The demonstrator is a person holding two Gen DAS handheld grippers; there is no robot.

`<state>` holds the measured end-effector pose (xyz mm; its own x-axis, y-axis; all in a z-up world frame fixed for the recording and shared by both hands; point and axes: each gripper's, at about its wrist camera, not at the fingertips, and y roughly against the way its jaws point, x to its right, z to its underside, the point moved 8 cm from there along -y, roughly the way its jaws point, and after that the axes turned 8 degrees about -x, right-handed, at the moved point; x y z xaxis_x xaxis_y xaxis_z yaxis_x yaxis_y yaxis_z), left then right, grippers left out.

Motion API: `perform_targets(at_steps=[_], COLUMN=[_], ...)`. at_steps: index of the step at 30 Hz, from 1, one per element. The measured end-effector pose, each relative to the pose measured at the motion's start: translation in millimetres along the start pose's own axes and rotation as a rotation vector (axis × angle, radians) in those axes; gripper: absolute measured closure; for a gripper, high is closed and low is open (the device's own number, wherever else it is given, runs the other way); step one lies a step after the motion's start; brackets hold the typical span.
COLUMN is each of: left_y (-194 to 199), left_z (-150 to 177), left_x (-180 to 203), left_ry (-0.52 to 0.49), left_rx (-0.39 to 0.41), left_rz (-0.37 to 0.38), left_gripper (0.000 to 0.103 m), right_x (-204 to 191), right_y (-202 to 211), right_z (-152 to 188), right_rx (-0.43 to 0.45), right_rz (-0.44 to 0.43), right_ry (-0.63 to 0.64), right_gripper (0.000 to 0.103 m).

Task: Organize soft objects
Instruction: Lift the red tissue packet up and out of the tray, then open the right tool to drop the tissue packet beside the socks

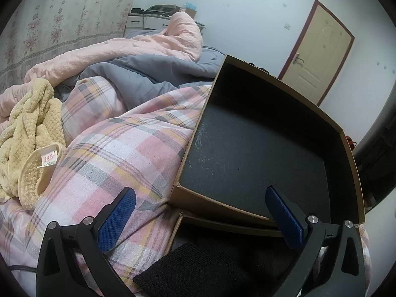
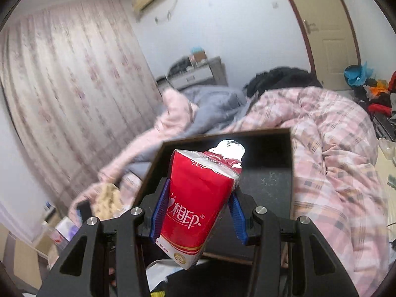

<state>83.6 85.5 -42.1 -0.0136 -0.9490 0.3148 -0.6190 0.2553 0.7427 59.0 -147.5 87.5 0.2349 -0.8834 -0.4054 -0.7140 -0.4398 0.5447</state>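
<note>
My right gripper [image 2: 198, 193] is shut on a red tissue pack [image 2: 198, 198], which it holds upright above the near rim of a dark-lined cardboard box [image 2: 269, 173]. In the left wrist view the same kind of box [image 1: 259, 148] lies on the plaid quilt [image 1: 118, 153], with nothing inside it. My left gripper [image 1: 200, 200] hangs open over the box's near left corner, nothing between its blue pads [image 1: 116, 222]. A second box [image 1: 222, 225] sits just below, with a black knit item [image 1: 198, 272] in front of it. A beige fluffy garment [image 1: 29, 133] lies crumpled at the left.
A pink blanket [image 1: 138, 47] and a grey duvet [image 1: 148, 74] are piled at the bed's far side. Curtains [image 2: 61, 99] hang on the left and a door [image 1: 319, 54] is on the right. Cluttered clothes [image 2: 378, 94] fill the far right corner.
</note>
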Motion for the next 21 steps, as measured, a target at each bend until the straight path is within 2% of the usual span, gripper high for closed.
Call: perform_targets(at_steps=[3, 6, 9, 12, 21], left_y=[0, 0, 0, 0, 0], left_z=[0, 0, 0, 0, 0], left_x=[0, 0, 0, 0, -1], left_ry=[0.0, 0.0, 0.0, 0.0, -0.001], left_rx=[0.0, 0.0, 0.0, 0.0, 0.001], left_rz=[0.0, 0.001, 0.0, 0.001, 0.0], left_gripper=[0.0, 0.0, 0.0, 0.0, 0.0], right_x=[1, -3, -6, -6, -7], right_y=[9, 0, -24, -45, -111], right_z=[11, 29, 50, 62, 67], right_rx=[0.005, -0.039, -0.125, -0.181, -0.275], right_rz=[-0.039, -0.068, -0.038, -0.044, 0.026], right_ry=[-0.025, -0.043, -0.02, -0.018, 0.026], right_gripper=[0.061, 0.061, 0.061, 0.061, 0.061])
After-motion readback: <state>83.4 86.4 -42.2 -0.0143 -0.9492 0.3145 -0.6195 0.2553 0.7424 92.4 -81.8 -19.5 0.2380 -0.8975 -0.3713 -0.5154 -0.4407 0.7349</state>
